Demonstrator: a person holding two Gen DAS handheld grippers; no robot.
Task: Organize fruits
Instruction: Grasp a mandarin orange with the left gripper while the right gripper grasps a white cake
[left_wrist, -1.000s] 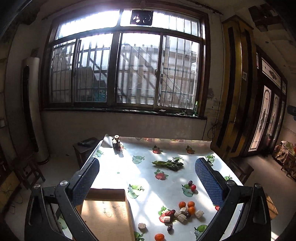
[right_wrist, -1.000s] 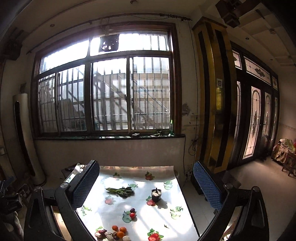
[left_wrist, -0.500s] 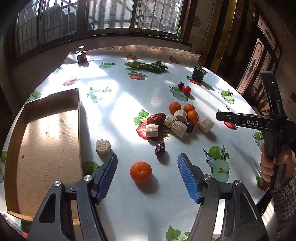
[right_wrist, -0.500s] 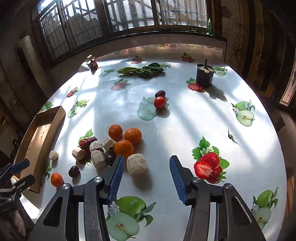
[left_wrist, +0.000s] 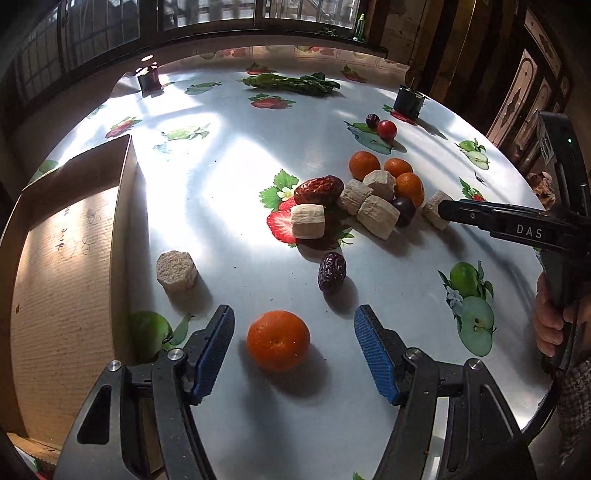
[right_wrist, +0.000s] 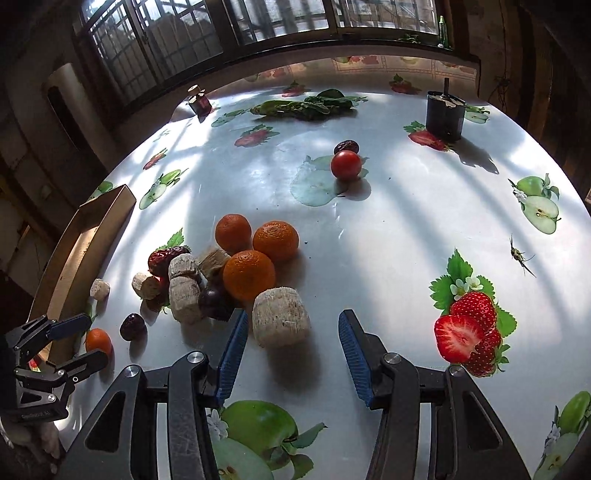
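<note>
A lone tangerine (left_wrist: 278, 339) lies on the fruit-print table (left_wrist: 207, 177) between the fingers of my left gripper (left_wrist: 294, 314). Its jaws are closing, and there are gaps on both sides of the fruit. My right gripper (right_wrist: 292, 317) stands open around a beige cylindrical chunk (right_wrist: 281, 317), whose left side is near the left pad. Just beyond lies a pile of three tangerines (right_wrist: 249, 273), beige chunks (left_wrist: 376, 216), a red date (left_wrist: 319, 190) and a dark plum (right_wrist: 214, 299). A dark date (left_wrist: 332, 271) and another chunk (left_wrist: 176, 270) lie apart from it.
A shallow cardboard box (left_wrist: 62, 277) sits at the table's left edge. Farther back are a cherry tomato (right_wrist: 346, 165) with a dark fruit behind it, a black cup (right_wrist: 445, 116), leafy greens (right_wrist: 306, 105) and a small bottle (right_wrist: 200, 101). A hand (left_wrist: 550, 325) holds the right gripper.
Both grippers have dropped from facing the window to pointing down at the table and have narrowed. The left now brackets the lone tangerine, the right the beige chunk.
</note>
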